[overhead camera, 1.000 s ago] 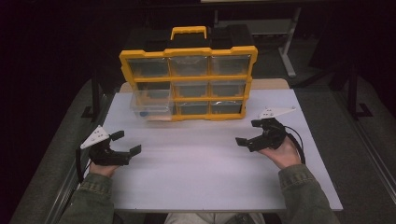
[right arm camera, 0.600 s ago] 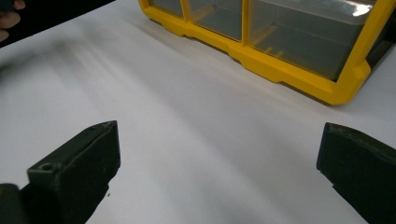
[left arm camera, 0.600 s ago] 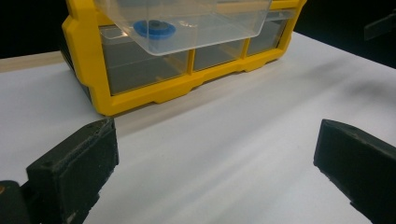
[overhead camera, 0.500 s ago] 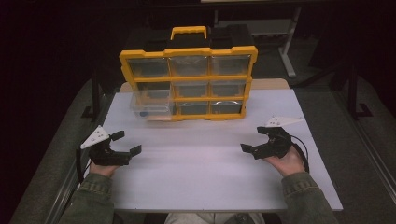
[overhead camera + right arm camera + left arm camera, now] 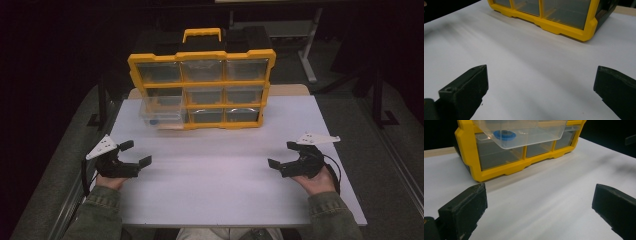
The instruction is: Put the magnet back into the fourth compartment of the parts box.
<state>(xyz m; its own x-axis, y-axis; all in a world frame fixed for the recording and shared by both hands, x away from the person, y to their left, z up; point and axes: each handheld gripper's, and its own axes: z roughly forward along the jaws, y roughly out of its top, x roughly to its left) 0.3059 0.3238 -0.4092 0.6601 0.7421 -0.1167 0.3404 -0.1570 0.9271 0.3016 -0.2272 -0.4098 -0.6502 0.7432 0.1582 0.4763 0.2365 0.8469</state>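
the yellow drawer box (image 5: 201, 87) stands upright at the far middle of the white table (image 5: 220, 200), and one clear drawer (image 5: 162, 114) sticks out of its lower left side with a small blue part (image 5: 504, 134) inside. both tongs rest low on the table with jaws wide and nothing between them, the left gripper (image 5: 134, 155) at about 8 o'clock and the right gripper (image 5: 282, 156) at about 4 o'clock. the drawer lies at roughly 1 o'clock from the left gripper, its long axis pointing toward the person, so the left hand looks the nearer one for reaching it.
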